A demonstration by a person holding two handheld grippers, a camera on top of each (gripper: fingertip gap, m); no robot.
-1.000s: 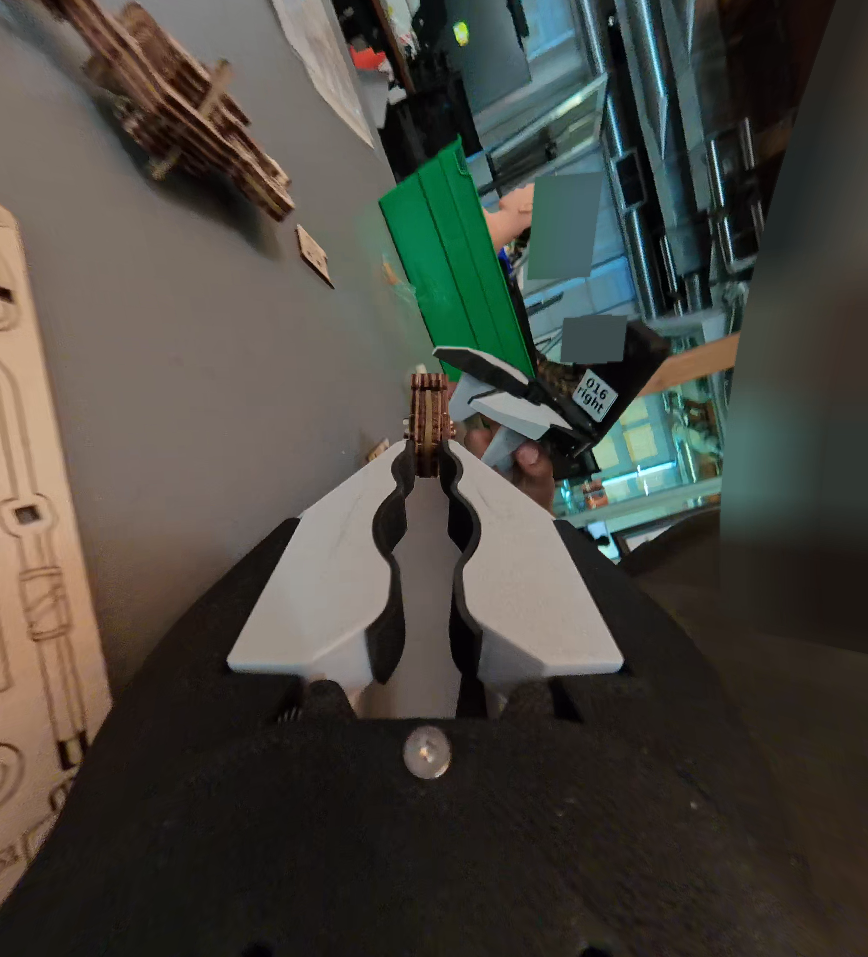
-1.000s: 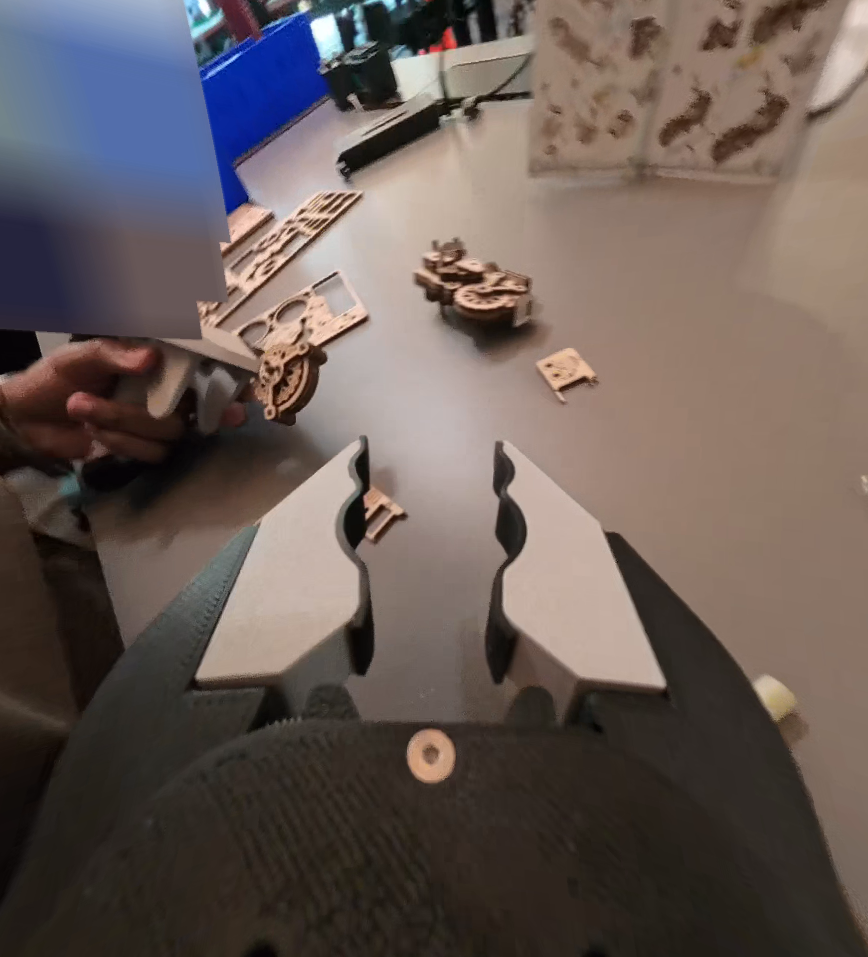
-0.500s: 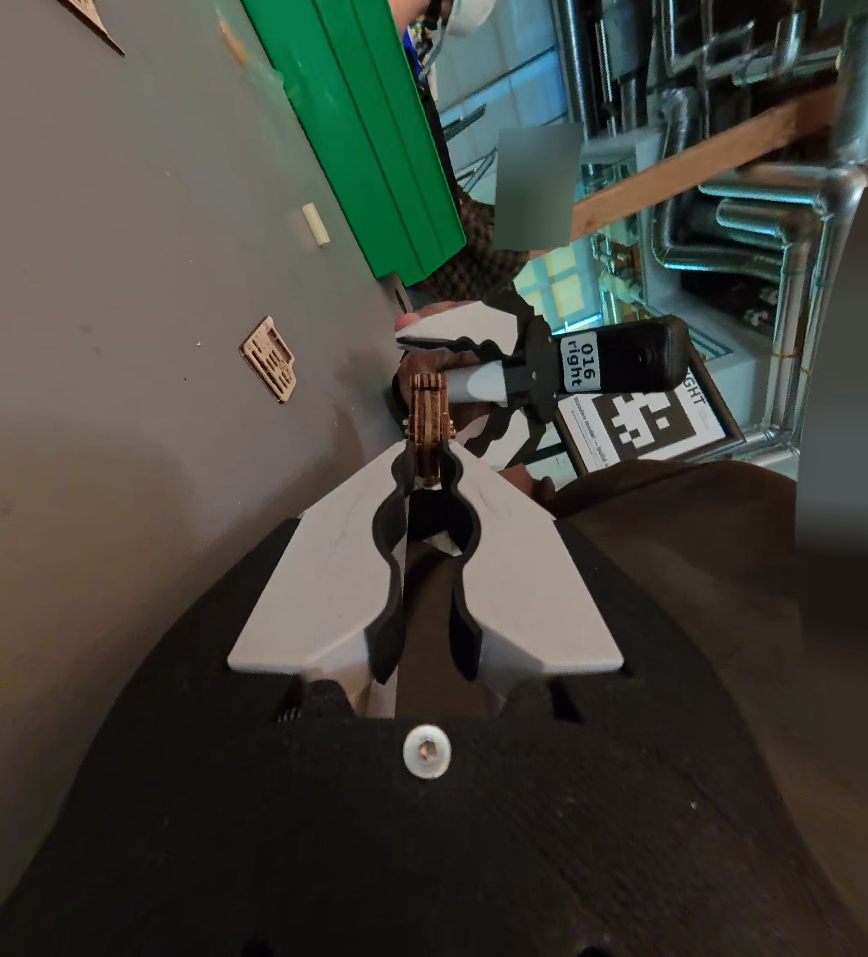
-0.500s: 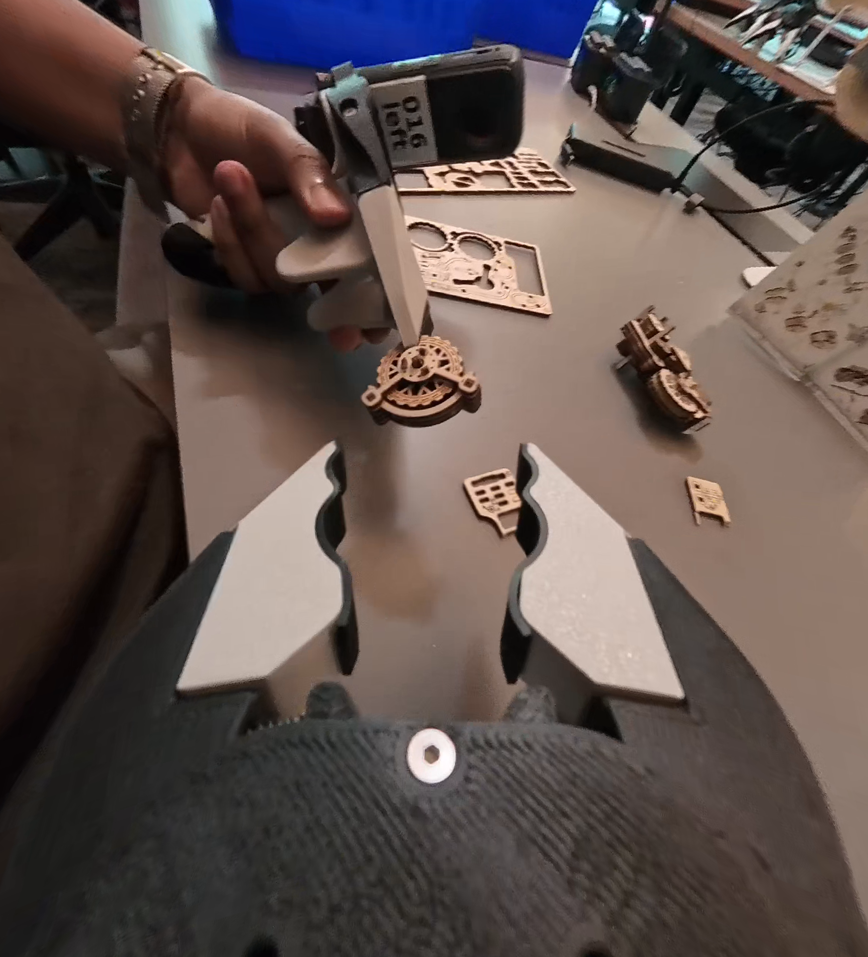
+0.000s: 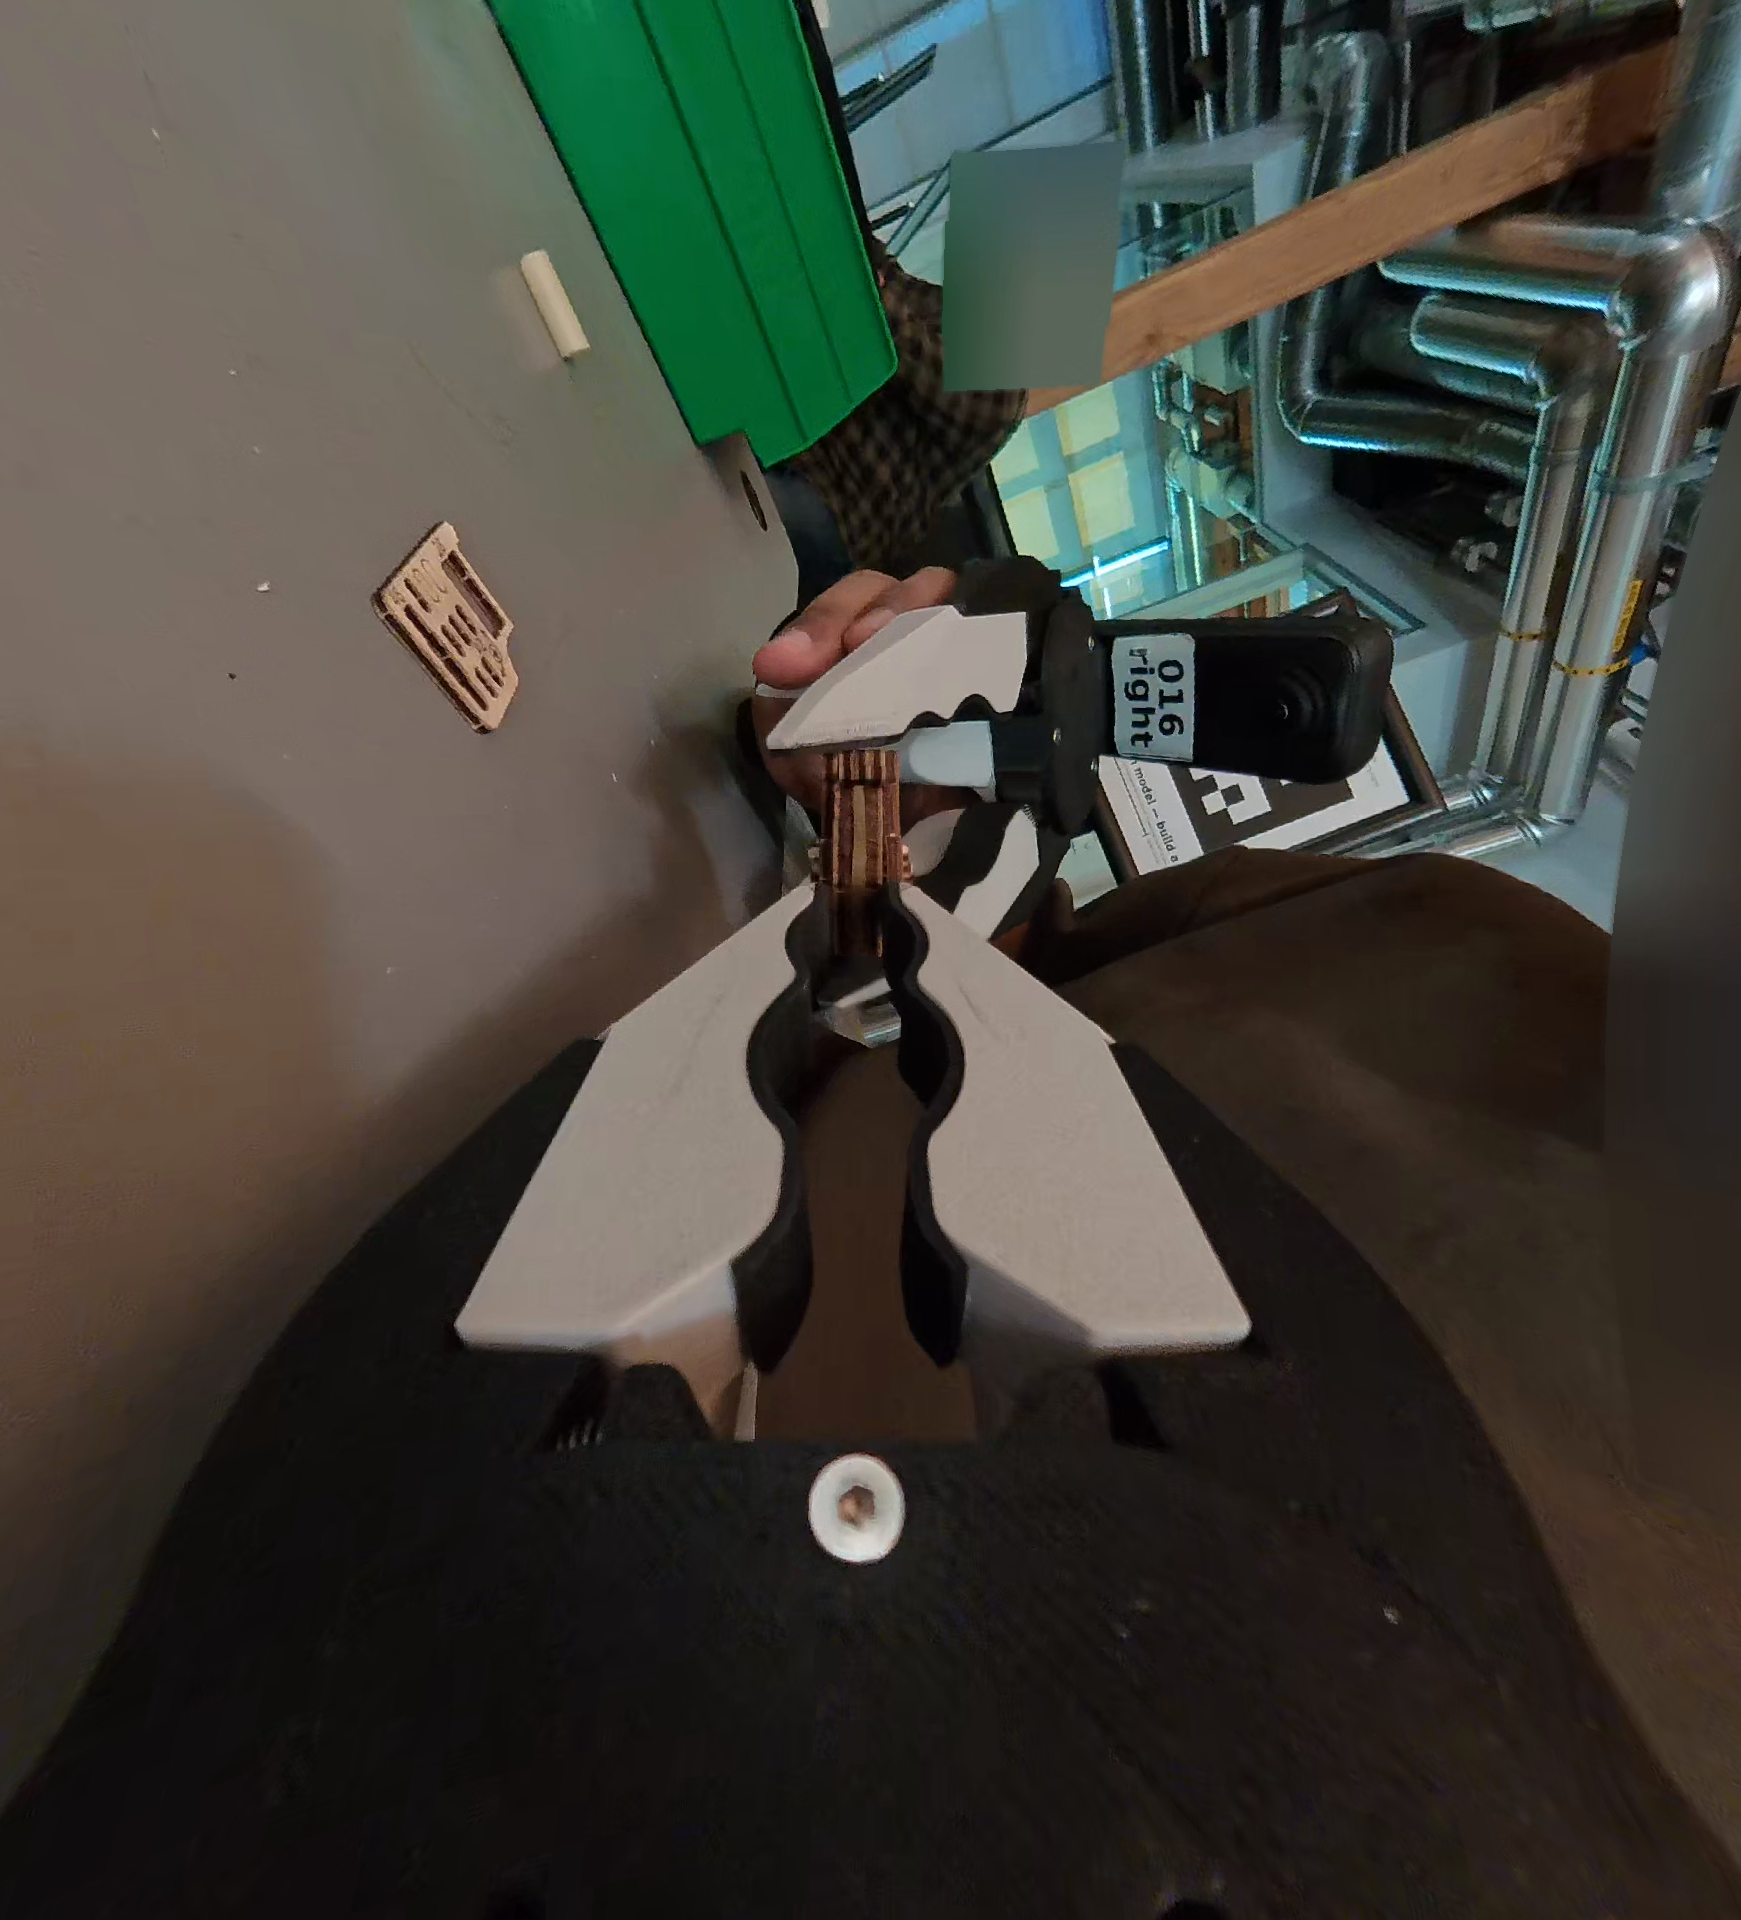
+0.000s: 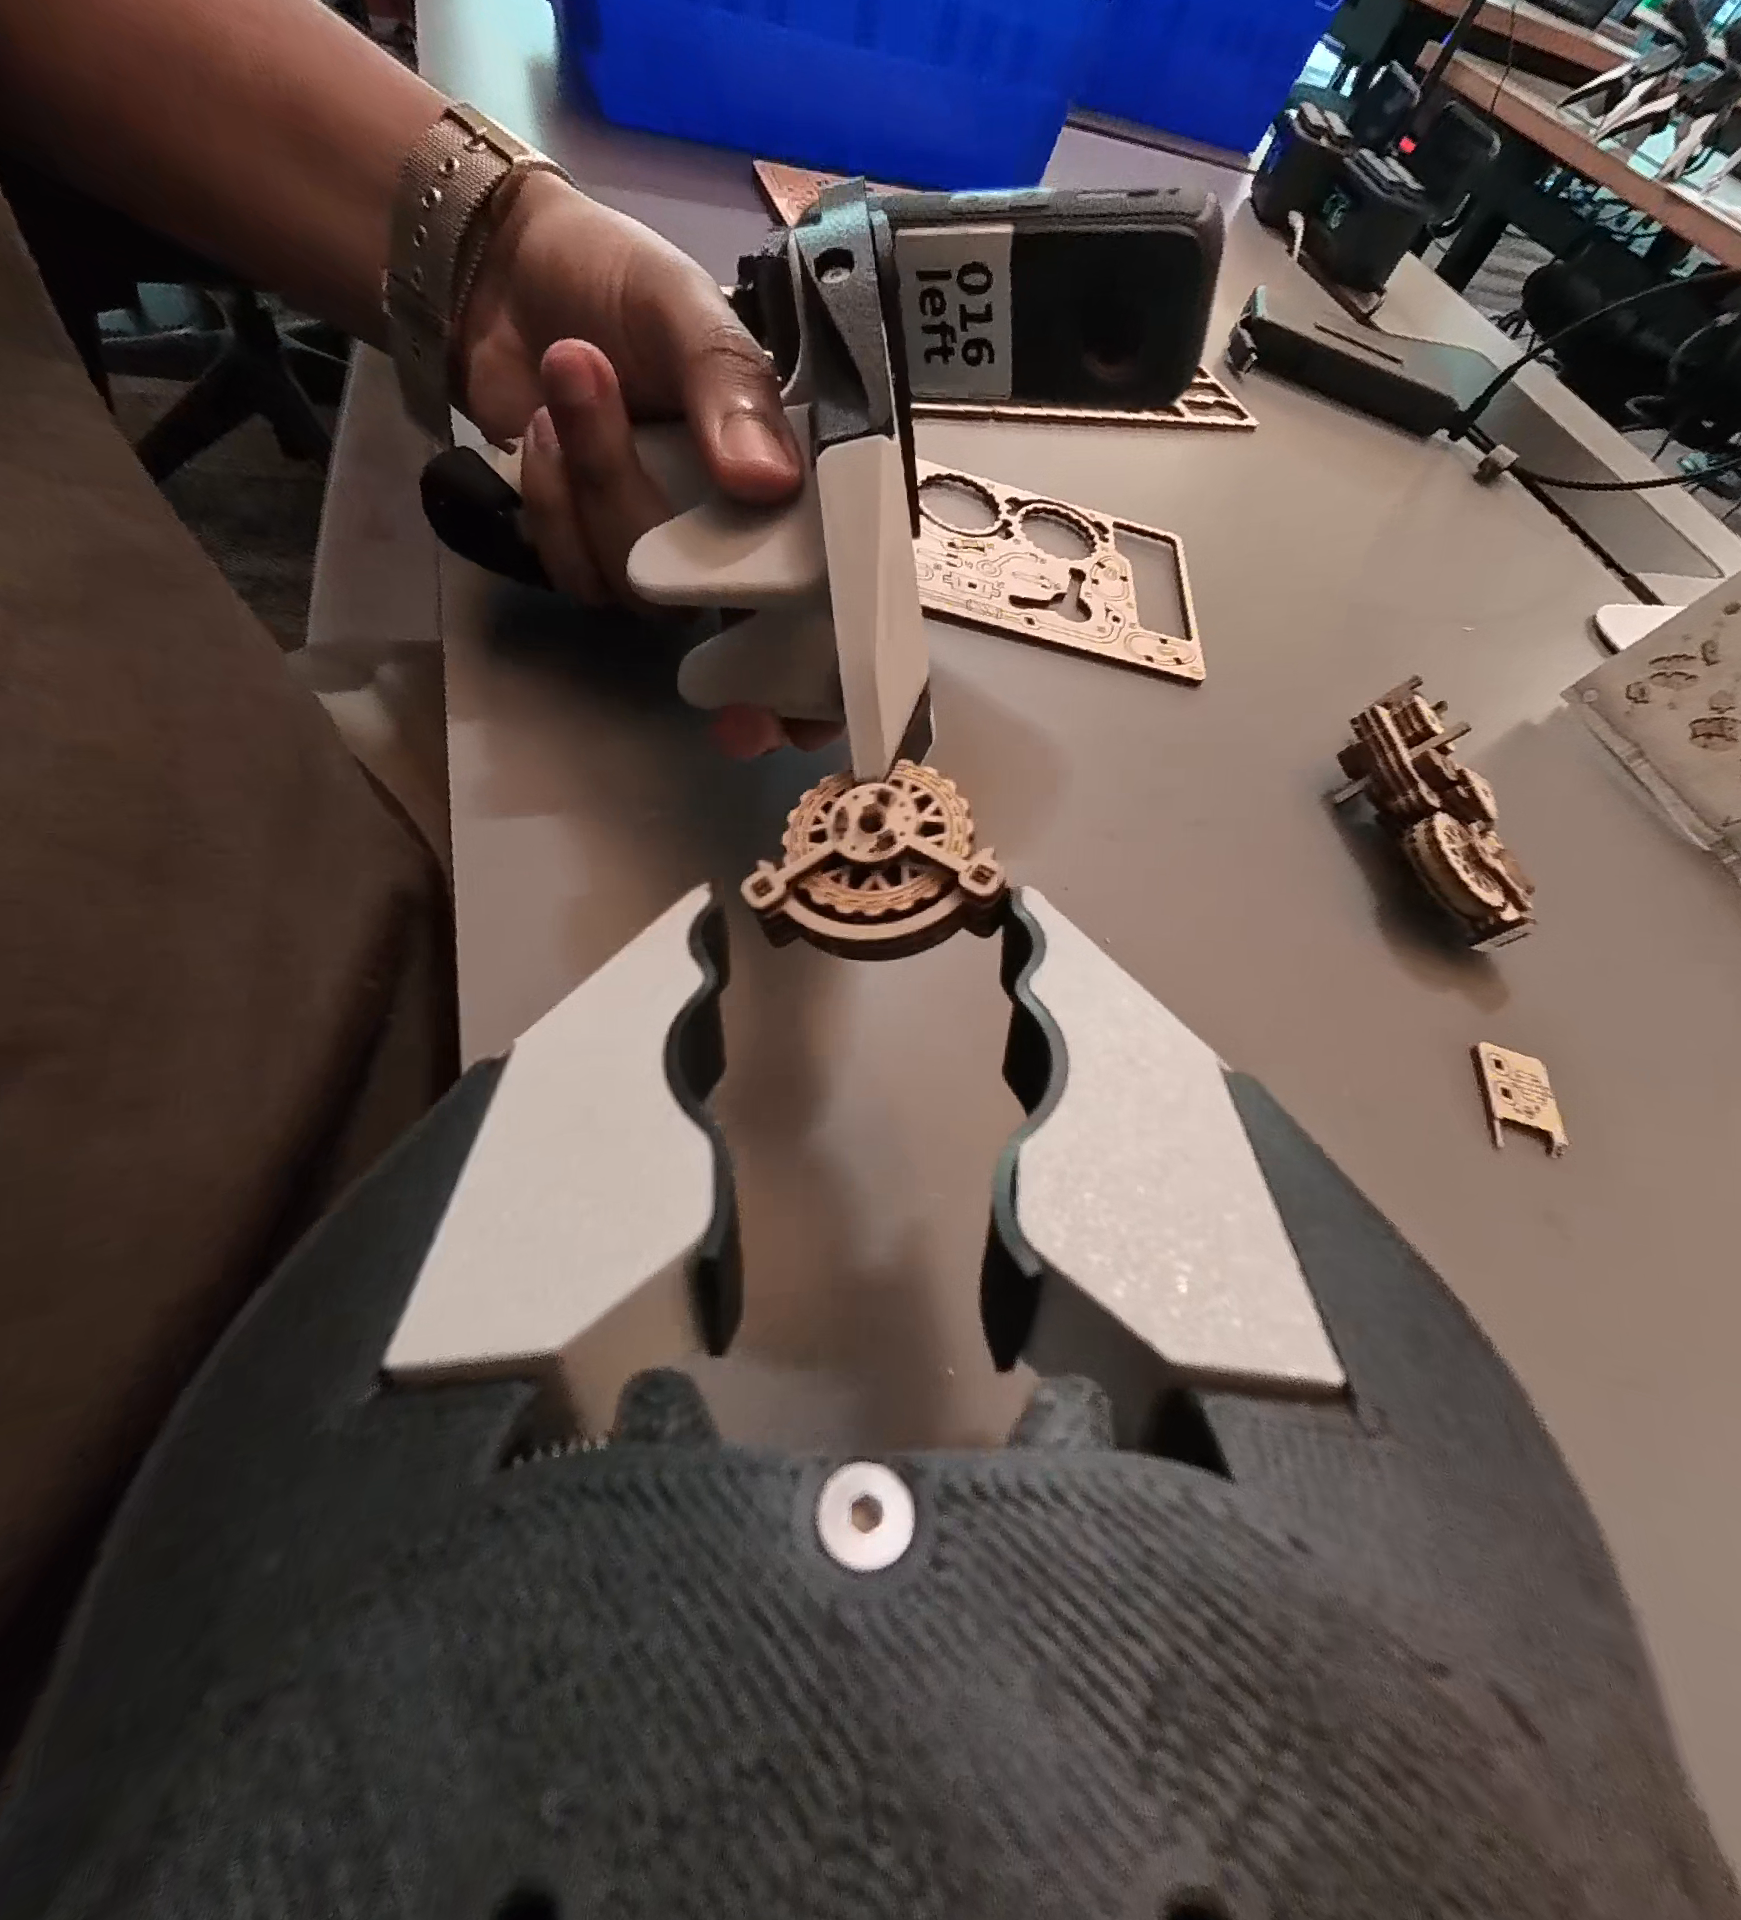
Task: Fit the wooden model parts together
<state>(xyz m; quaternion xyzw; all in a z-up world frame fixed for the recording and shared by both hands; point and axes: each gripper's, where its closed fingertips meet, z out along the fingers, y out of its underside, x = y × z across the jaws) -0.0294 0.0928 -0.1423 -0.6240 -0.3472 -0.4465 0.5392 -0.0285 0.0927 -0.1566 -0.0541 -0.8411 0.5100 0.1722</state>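
Note:
A round wooden gear-wheel assembly (image 6: 871,868) hangs above the grey table (image 6: 1209,935). My left gripper (image 6: 881,748) is shut on its top rim and points down. In the left wrist view, the assembly (image 5: 855,831) is edge-on between the tips of the left gripper (image 5: 855,914). My right gripper (image 6: 861,914) is open, with a fingertip on each side of the assembly's lower part. I cannot tell whether they touch. It also shows in the left wrist view (image 5: 824,743), right at the assembly's far edge.
A partly built wooden model (image 6: 1427,821) and a small flat wooden part (image 6: 1518,1091) lie to the right. A cut-out wooden sheet (image 6: 1063,582) lies behind. A blue bin (image 6: 845,73), a printed sheet (image 6: 1739,727) and a green bin (image 5: 720,208) stand around. Only a small space, under 4 cm, lies between the two pairs of fingers.
The right gripper has moved in on the wheel assembly, and its open fingers now flank it. The left gripper has kept hold of the assembly and now points straighter down.

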